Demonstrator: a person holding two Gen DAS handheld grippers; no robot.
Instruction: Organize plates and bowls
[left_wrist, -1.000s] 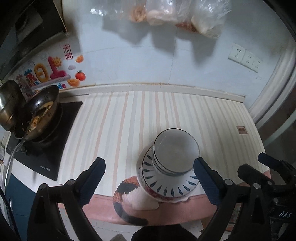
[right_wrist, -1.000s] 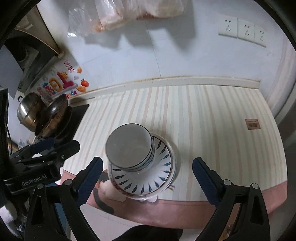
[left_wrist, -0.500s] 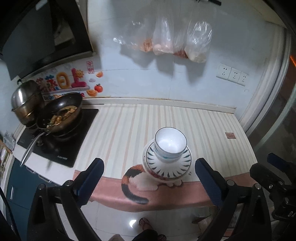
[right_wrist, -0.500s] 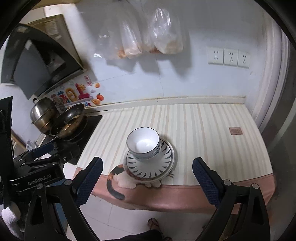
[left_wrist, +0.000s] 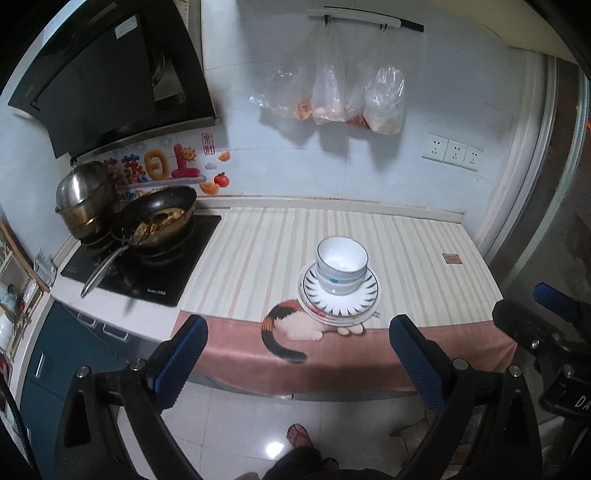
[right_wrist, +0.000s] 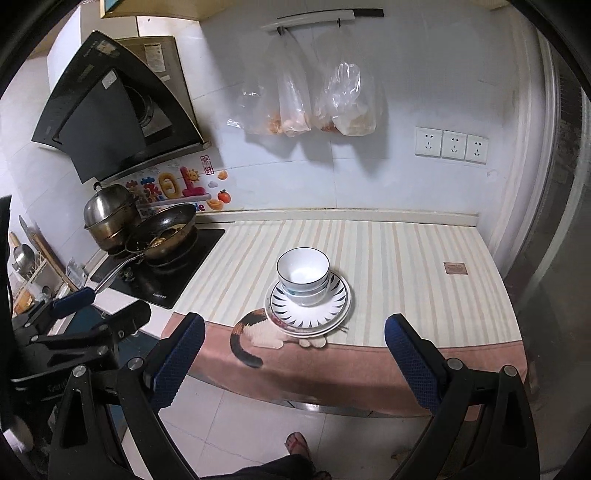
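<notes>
A stack of white bowls with blue rims (left_wrist: 341, 266) (right_wrist: 303, 273) sits on a stack of plates with a blue leaf-pattern rim (left_wrist: 364, 297) (right_wrist: 334, 308), on the striped mat near the counter's front edge. My left gripper (left_wrist: 299, 363) is open and empty, held back from the counter over the floor. My right gripper (right_wrist: 293, 360) is also open and empty, back from the counter edge. The right gripper shows at the right edge of the left wrist view (left_wrist: 546, 325); the left gripper shows at the left of the right wrist view (right_wrist: 74, 325).
A black cooktop (left_wrist: 147, 266) at the left holds a frying pan with food (left_wrist: 159, 219) and a steel pot (left_wrist: 86, 201). A range hood (left_wrist: 107, 77) hangs above. Plastic bags (left_wrist: 340, 99) hang on the wall. Wall sockets (left_wrist: 452, 151) are at the right. A foot (left_wrist: 299, 435) stands on the tiled floor.
Both grippers have pulled back and up from the counter; the stack of bowls and plates looks smaller and farther. The stack has not moved.
</notes>
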